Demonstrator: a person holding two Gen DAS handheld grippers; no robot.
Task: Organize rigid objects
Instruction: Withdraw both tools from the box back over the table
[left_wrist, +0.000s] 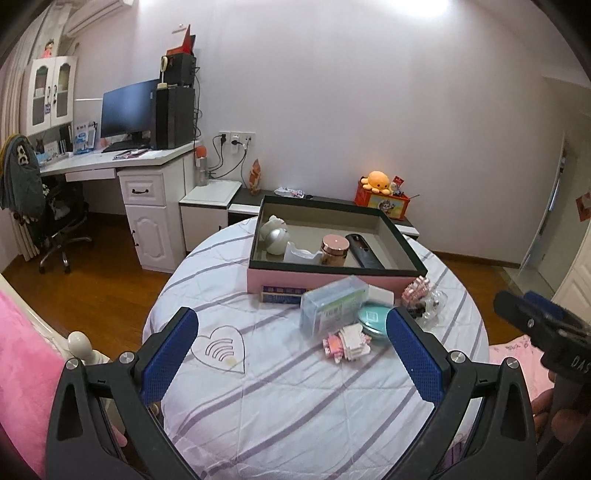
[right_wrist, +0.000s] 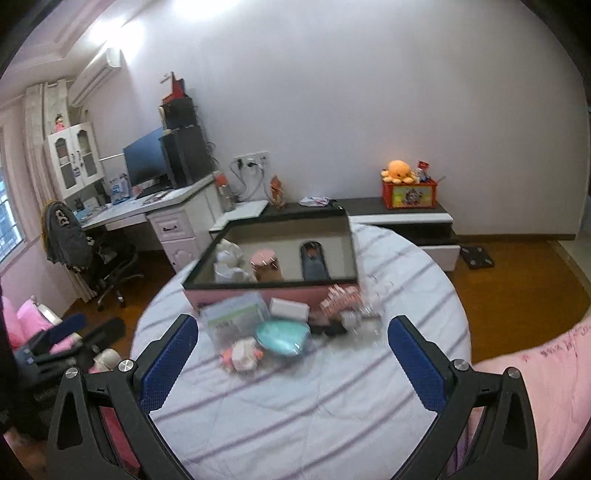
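Observation:
A pink box (left_wrist: 317, 282) with a dark rim (right_wrist: 269, 284) stands on the round striped table (left_wrist: 280, 387). Inside it are a white toy (left_wrist: 275, 236), a tape dispenser (left_wrist: 301, 254), a copper-lidded jar (left_wrist: 334, 249) and a black device (left_wrist: 364, 251). In front lie a clear plastic case (left_wrist: 332, 308), a teal round case (left_wrist: 373, 321), a white block (left_wrist: 380, 295), pink clips (left_wrist: 345, 343) and a pink hair claw (left_wrist: 417, 290). My left gripper (left_wrist: 291, 350) is open, hovering short of the pile. My right gripper (right_wrist: 291, 354) is open too, above the same pile (right_wrist: 280, 336).
A white desk (left_wrist: 122, 158) with a monitor and an office chair (left_wrist: 55, 218) stand at the left. A low dark cabinet (right_wrist: 399, 210) with an orange plush runs along the wall. Pink bedding (right_wrist: 546, 387) borders the table on the right; wood floor surrounds it.

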